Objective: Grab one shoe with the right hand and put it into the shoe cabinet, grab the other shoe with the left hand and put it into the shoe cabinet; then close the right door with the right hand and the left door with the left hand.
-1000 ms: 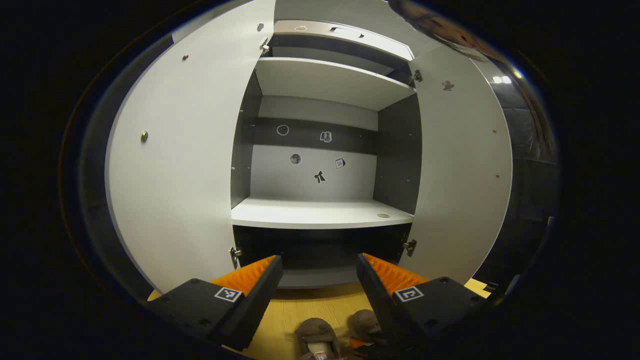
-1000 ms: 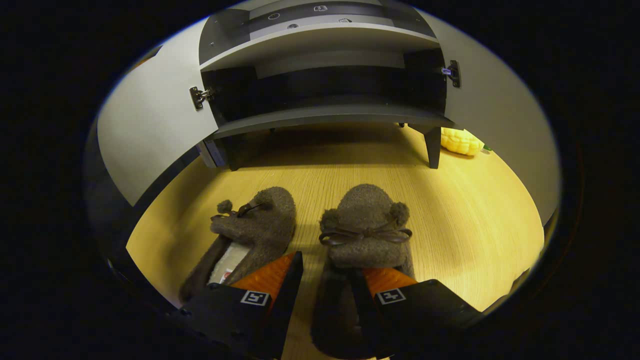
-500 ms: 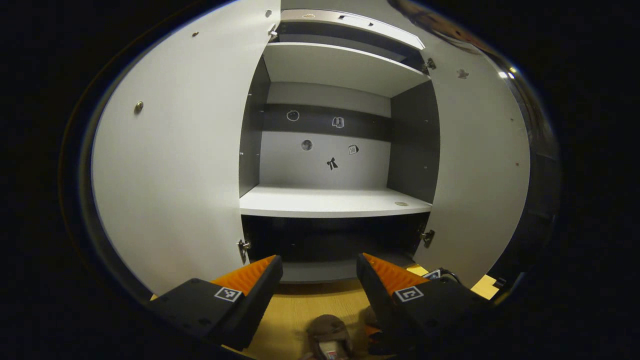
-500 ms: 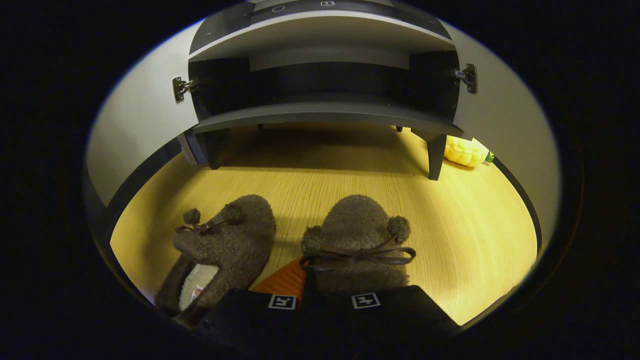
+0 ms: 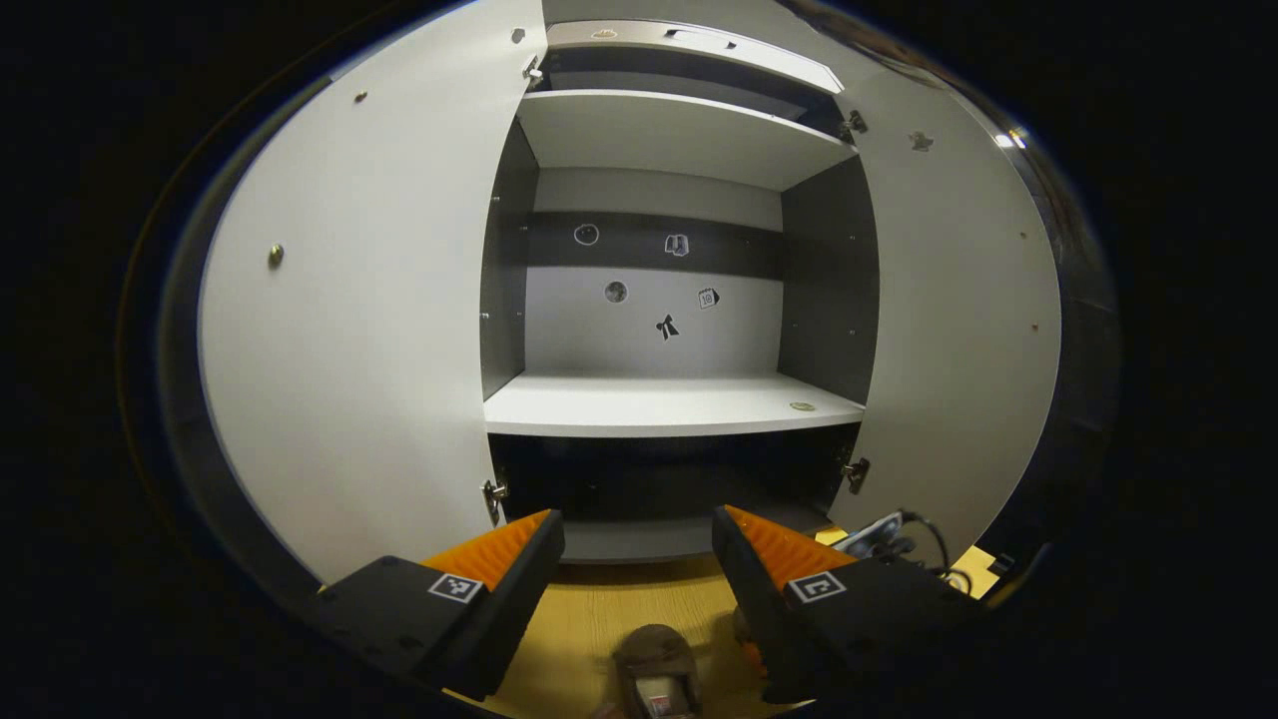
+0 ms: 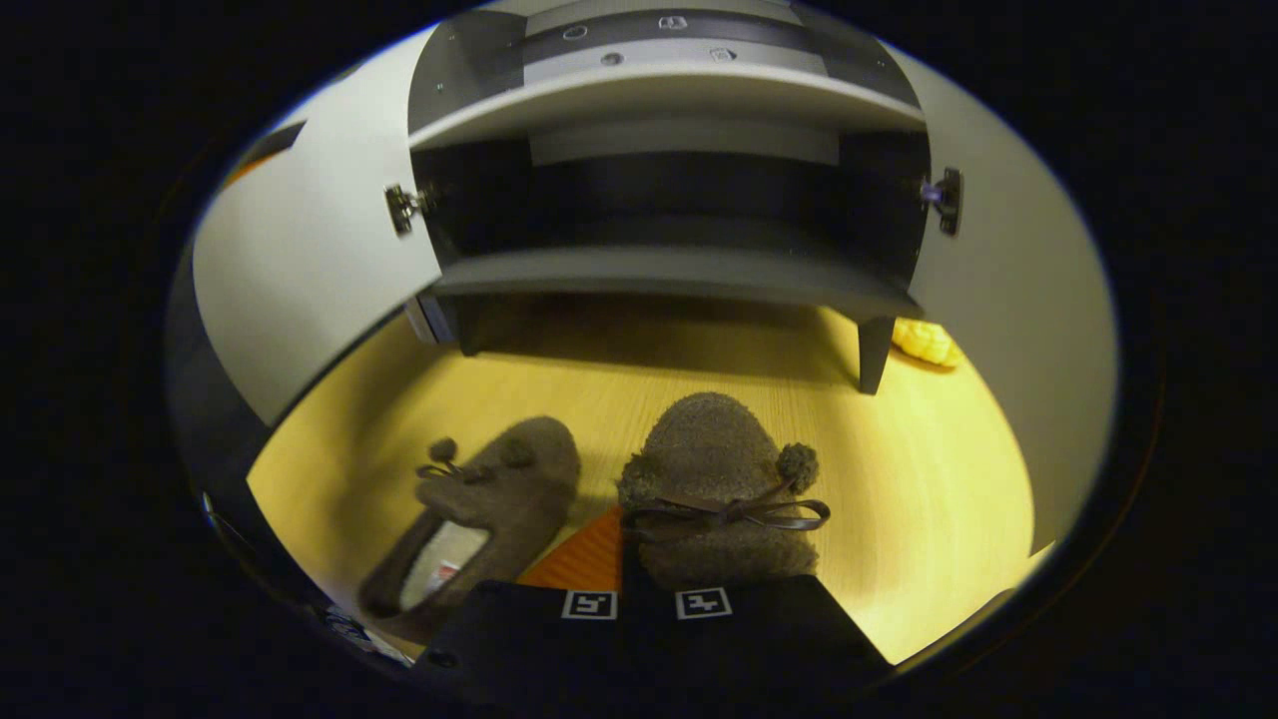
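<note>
Right gripper (image 6: 649,589) clamped on the right shoe (image 6: 721,479), toe toward the cabinet (image 6: 659,270).
Left shoe (image 6: 489,509) lies just beside it on the floor (image 6: 929,499). Left gripper (image 5: 639,544) hangs with fingers spread, facing the cabinet's shelf (image 5: 669,404); both doors (image 5: 349,330) stand open.

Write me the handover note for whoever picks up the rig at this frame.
Right hand-held gripper: shut on the right slipper. Whether it is off the floor cannot be told.
Left hand-held gripper: open, holding nothing, facing the shoe cabinet.
Left slipper: on the floor. Both doors open, shelves bare.
Done: first grasp.
Left: shelve both slippers, close right door, then left door.
</note>
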`<action>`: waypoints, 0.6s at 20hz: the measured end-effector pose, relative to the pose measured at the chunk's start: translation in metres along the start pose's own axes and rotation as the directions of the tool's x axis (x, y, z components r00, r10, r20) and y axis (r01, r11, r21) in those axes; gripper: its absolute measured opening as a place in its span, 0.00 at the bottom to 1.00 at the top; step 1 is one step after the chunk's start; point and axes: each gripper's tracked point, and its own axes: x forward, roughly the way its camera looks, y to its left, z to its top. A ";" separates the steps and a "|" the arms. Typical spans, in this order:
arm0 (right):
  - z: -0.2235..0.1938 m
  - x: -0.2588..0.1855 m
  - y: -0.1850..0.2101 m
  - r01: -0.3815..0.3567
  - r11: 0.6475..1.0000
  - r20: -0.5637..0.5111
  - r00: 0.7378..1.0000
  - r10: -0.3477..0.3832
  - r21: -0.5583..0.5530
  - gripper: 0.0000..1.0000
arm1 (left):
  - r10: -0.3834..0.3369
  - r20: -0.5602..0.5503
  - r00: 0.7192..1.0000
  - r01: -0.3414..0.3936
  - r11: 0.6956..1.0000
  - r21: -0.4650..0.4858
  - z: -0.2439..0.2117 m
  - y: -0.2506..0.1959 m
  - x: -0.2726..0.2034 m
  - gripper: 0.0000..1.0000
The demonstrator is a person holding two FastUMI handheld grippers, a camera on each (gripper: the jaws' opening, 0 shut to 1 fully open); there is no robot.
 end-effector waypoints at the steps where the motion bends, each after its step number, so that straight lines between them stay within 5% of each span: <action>1: 0.020 -0.016 0.004 -0.020 1.000 0.032 0.999 0.020 0.009 0.07 | 0.012 0.000 1.000 -0.012 1.000 -0.001 0.003 0.001 -0.006 0.95; 5: 0.117 -0.071 0.012 -0.064 0.998 0.201 0.978 0.062 0.005 0.07 | 0.061 0.012 0.998 -0.061 0.998 0.003 0.017 0.004 -0.036 0.95; 12: 0.279 -0.104 0.010 -0.036 0.998 0.472 0.880 0.057 -0.053 0.06 | 0.051 0.036 0.998 -0.052 0.998 0.027 0.031 -0.018 -0.075 0.95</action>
